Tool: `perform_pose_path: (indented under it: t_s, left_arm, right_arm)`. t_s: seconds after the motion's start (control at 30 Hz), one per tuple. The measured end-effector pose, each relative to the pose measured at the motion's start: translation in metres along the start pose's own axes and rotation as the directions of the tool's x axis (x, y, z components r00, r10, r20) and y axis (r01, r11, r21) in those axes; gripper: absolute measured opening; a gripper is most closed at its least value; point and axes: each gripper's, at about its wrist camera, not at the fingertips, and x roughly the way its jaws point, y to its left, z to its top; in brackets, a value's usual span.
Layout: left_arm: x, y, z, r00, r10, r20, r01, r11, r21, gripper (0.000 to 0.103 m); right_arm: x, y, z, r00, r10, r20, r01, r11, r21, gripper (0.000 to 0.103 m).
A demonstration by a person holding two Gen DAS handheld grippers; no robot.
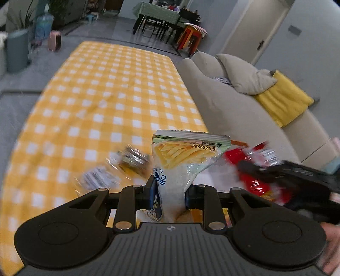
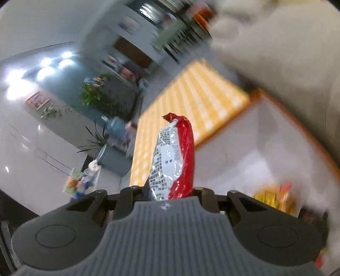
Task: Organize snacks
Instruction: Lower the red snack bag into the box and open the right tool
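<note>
My left gripper (image 1: 170, 195) is shut on a pale green potato-chip bag (image 1: 182, 157) and holds it upright above the yellow checked tablecloth (image 1: 106, 95). My right gripper (image 2: 170, 191) is shut on a red and silver snack bag (image 2: 174, 157), tilted, above a white bin with an orange rim (image 2: 265, 99). In the left wrist view the right gripper (image 1: 297, 180) and its red bag (image 1: 257, 167) show at the right. Small blurred snack packets (image 1: 131, 159) lie on the cloth left of the chip bag. A yellow snack (image 2: 274, 197) lies in the bin.
A beige sofa (image 1: 223, 102) with grey and yellow cushions (image 1: 284, 97) runs along the table's right side. A dining table with chairs (image 1: 161, 19) stands far back. A bin and water bottle (image 1: 42, 25) stand at the far left.
</note>
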Motion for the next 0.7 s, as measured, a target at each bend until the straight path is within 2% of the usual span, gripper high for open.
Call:
perform_pose_path:
  t_s: [0.07, 0.13, 0.23, 0.37, 0.47, 0.7]
  left_arm:
    - [0.007, 0.004, -0.006, 0.999, -0.035, -0.003, 0.034, 0.998, -0.047, 0.028]
    - [0.015, 0.006, -0.011, 0.999, -0.031, -0.015, 0.030, 0.998, -0.051, 0.028]
    - [0.022, 0.009, -0.022, 0.999, -0.023, -0.023, 0.022, 0.999, -0.024, 0.028]
    - [0.033, 0.021, -0.030, 0.997, -0.057, -0.058, 0.053, 0.996, -0.073, 0.028]
    - [0.041, 0.024, -0.035, 0.996, -0.039, -0.084, 0.034, 0.998, -0.058, 0.028]
    - [0.048, 0.032, -0.036, 0.993, -0.038, -0.112, 0.033, 0.999, -0.043, 0.028]
  right_arm:
    - [0.014, -0.020, 0.002, 0.999, -0.006, -0.045, 0.012, 0.988, 0.151, 0.022]
    - [0.030, -0.031, 0.002, 0.997, -0.002, -0.077, 0.019, 0.975, 0.221, 0.022]
    - [0.053, -0.039, -0.002, 0.994, -0.034, -0.104, 0.060, 0.965, 0.254, 0.022]
    - [0.086, -0.047, -0.002, 0.989, -0.071, -0.134, 0.109, 0.944, 0.310, 0.022]
    - [0.103, -0.054, 0.004, 0.983, -0.086, -0.164, 0.138, 0.928, 0.346, 0.022]
    - [0.139, -0.063, 0.009, 0.964, -0.177, -0.199, 0.239, 0.904, 0.354, 0.024]
